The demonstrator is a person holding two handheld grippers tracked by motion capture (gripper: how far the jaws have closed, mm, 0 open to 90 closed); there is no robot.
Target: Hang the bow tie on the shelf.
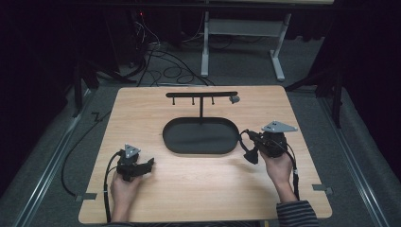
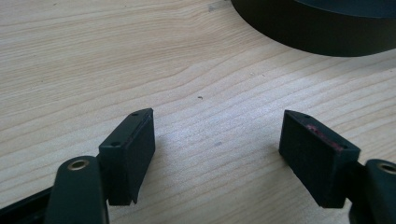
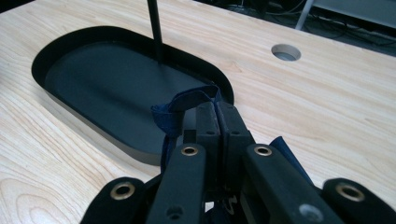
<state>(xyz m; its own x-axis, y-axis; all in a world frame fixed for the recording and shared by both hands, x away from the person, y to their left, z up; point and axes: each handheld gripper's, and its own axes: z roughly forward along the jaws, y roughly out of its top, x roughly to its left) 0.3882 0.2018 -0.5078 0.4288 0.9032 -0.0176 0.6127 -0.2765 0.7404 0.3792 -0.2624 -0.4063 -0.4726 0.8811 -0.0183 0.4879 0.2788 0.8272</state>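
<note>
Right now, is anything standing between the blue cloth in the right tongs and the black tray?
Nothing visible does. The right tongs are shut on the blue cloth right at the near rim of the black tray. Only the thin black post rises from the tray's far side.

The left gripper rests low in the left hand, jaws spread wide — the right gripper, in the right hand, is clamped on dark blue fabric.
</note>
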